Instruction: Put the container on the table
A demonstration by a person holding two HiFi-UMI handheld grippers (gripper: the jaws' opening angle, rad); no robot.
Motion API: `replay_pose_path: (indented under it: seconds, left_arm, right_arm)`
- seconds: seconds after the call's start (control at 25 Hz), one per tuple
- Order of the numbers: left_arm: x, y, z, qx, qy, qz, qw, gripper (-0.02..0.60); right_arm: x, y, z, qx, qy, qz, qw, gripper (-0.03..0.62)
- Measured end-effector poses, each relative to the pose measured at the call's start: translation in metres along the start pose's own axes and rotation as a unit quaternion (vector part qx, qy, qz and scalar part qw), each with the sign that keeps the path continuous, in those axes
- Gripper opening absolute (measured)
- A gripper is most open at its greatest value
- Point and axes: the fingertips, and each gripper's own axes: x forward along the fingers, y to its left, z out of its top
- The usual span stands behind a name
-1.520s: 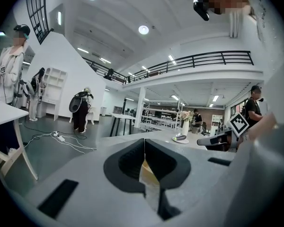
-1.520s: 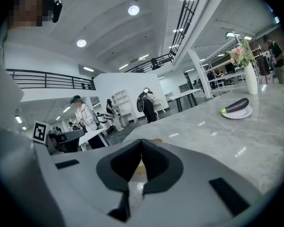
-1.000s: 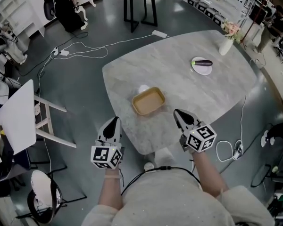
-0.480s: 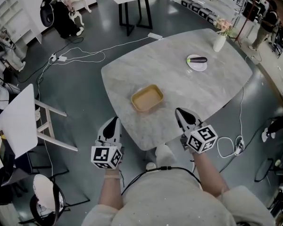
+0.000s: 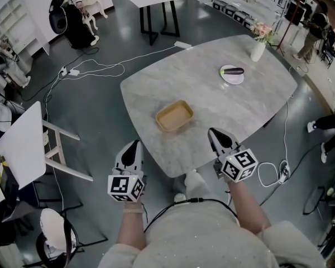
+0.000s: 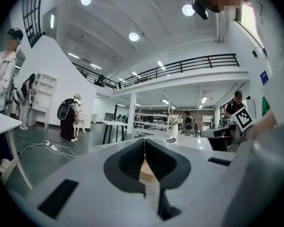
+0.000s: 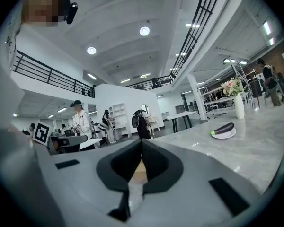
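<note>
As the container rests on the table, nothing seems left to do. Left gripper and right gripper, toward its six o'clock, are pressed together, empty.

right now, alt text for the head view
A tan rectangular container sits on a grey marble table. Closer in, the left gripper and right gripper hover shut, empty. A dark aubergine on a white plate lies beyond.

Large open lab hall, two storeys. Mezzanine railing upper centre; storage racks top right. Power cables trail across grey floor, upper left.
</note>
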Motion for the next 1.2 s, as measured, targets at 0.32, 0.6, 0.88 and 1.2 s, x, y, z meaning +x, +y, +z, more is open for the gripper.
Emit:
replay_pose_path:
  seconds: [0.32, 0.6, 0.88, 1.2]
  left_arm:
    - [-0.0046, -0.0012, -0.0004, 0.0, -0.003, -0.001, 1.0, 0.006]
    - [-0.0061, -0.0026, 0.0001, -0.001, -0.003, -0.001, 1.0, 0.006]
    - [-0.0078, -0.0015, -0.0037, -0.004, -0.004, 0.0, 1.0, 0.006]
    - [-0.0054, 0.0014, -0.0029, -0.007, -0.002, 0.0, 1.0, 0.006]
  right_arm:
    - [-0.0062, 0.0042, 0.0027, -0.005, -0.01, -0.004, 1.0, 0.006]
    - [-0.0095, 0.0041, 0.0058, -0.005, -0.015, -0.006, 1.0, 0.006]
    - [-0.0096, 0.0064, 0.0016, -0.006, -0.01, -0.006, 1.0, 0.006]
    - [-0.0069, 0.0061, 0.0012, -0.003, -0.006, -0.006, 1.0, 0.006]
